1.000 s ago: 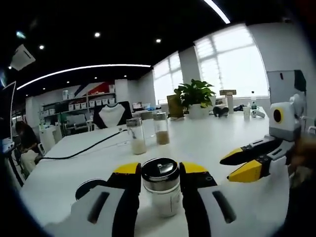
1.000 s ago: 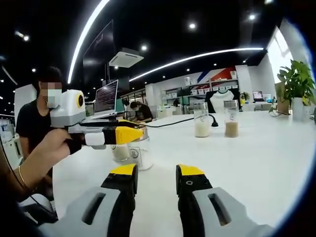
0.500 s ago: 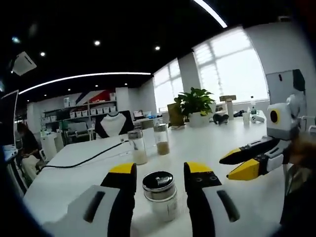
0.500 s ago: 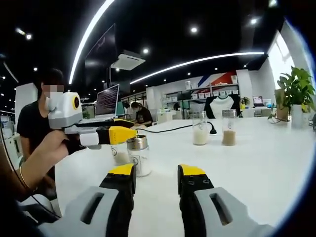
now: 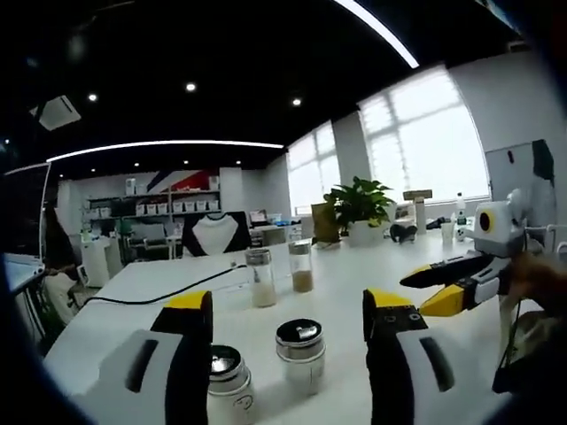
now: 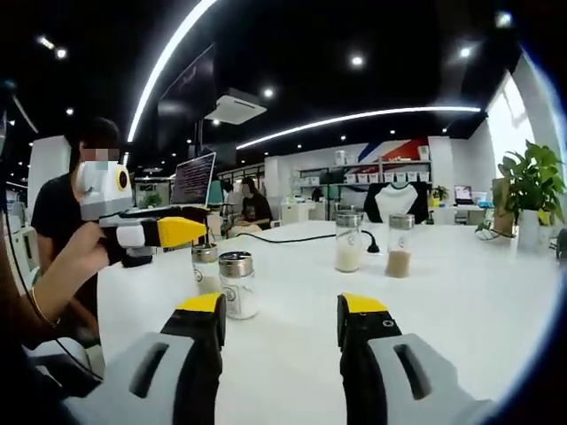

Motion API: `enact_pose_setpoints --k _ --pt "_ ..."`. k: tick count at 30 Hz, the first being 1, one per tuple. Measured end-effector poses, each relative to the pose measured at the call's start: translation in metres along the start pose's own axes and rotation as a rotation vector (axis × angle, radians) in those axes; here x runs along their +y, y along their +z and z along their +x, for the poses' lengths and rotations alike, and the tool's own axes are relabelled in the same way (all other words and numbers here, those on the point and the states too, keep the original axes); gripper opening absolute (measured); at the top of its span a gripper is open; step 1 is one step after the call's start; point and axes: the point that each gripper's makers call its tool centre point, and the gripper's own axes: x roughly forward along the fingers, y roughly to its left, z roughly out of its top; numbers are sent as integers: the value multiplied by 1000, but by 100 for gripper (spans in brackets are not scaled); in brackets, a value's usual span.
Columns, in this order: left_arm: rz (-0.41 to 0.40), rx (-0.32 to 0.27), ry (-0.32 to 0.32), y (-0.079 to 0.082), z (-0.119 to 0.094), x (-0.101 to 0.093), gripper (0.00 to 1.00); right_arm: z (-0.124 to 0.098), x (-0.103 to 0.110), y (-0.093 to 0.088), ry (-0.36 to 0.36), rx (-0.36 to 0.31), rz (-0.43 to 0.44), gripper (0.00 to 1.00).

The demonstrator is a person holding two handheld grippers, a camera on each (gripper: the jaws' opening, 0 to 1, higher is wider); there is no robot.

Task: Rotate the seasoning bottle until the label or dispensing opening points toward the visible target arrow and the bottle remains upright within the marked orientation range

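Observation:
A small clear seasoning bottle [image 5: 300,354] with a shiny metal cap stands upright on the white table [image 5: 354,292], ahead of my left gripper [image 5: 291,305]. That gripper's jaws are wide apart and touch nothing. A second similar bottle [image 5: 229,382] stands close by its left jaw. In the right gripper view both bottles [image 6: 237,283] [image 6: 205,268] stand side by side, with the left gripper [image 6: 190,230] just left of them in a person's hand. My right gripper [image 6: 282,305] is open, well short of the bottles, and hangs open at the right [image 5: 415,295] in the left gripper view.
Two tall glass jars [image 6: 347,242] [image 6: 399,245] of powder stand further back on the table, with a black cable [image 5: 159,288] running behind them. A potted plant [image 5: 359,199] sits at the far end. A person [image 6: 62,212] and a laptop [image 6: 195,177] are at the left.
My left gripper has opened wide and drawn back from the seasoning bottle, which stays upright on the table. The second bottle has come into the left gripper view. The right gripper has backed off slightly.

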Motion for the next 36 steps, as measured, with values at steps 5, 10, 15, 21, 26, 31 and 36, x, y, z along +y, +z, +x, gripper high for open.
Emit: enact_pose_setpoints --k 5,10,15,21,26,31,36 --pt "10 27 13 -5 -1 2 81 1 -3 -1 -4 12 -10 56" --pt "21 22 -3 -5 -1 -3 80 3 -5 -4 -7 32 -33 58" --pt "36 69 -30 -9 -7 -5 84 1 -10 -5 -5 34 -28 58" --pt "2 63 -17 -10 -18 6 85 2 -19 -13 -4 70 -25 58" --pt "-22 56 18 -11 -27 23 86 4 -27 -9 -4 72 -28 58" --pt "1 58 32 -8 -32 28 86 11 -36 0 -21 57 -43 57" --pt "20 63 27 -6 -33 25 86 24 -36 7 20 60 -101 57"
